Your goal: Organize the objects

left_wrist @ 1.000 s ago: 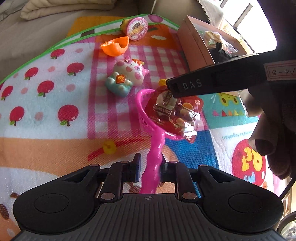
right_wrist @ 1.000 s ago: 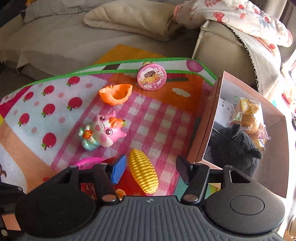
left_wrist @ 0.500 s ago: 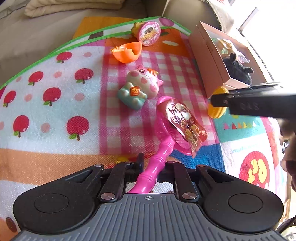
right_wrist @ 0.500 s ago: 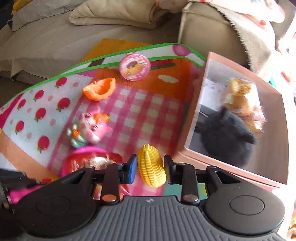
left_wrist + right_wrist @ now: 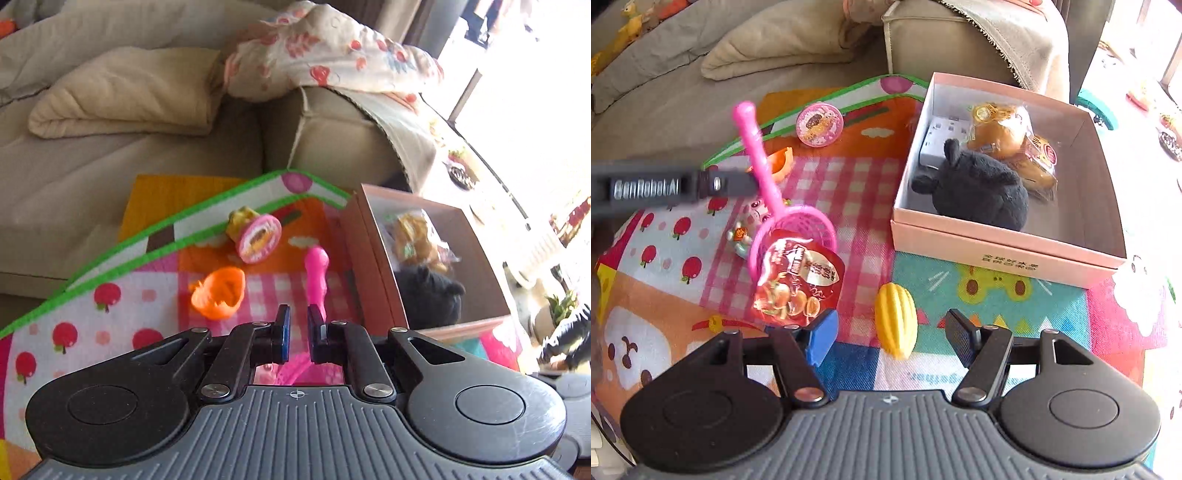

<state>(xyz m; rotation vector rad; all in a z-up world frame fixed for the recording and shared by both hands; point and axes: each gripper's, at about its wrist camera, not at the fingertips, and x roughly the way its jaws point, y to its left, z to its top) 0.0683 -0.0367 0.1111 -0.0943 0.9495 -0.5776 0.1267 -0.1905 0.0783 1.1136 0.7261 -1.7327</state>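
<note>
Corn toy [image 5: 896, 320] lies between right gripper [image 5: 892, 334] fingers, near box [image 5: 1004, 245].

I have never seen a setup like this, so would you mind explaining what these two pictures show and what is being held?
No robot arm here: a person holds two handheld grippers, each with a fisheye camera looking along its jaws. The black shape at the bottom of each picture is that gripper's own body.

In the left wrist view, the left gripper is shut on the pink scoop. The right wrist view shows that scoop lifted, with a red snack packet in its basket.

The right gripper is open above a yellow toy corn on the play mat. A pink box already holds a black plush.
</note>
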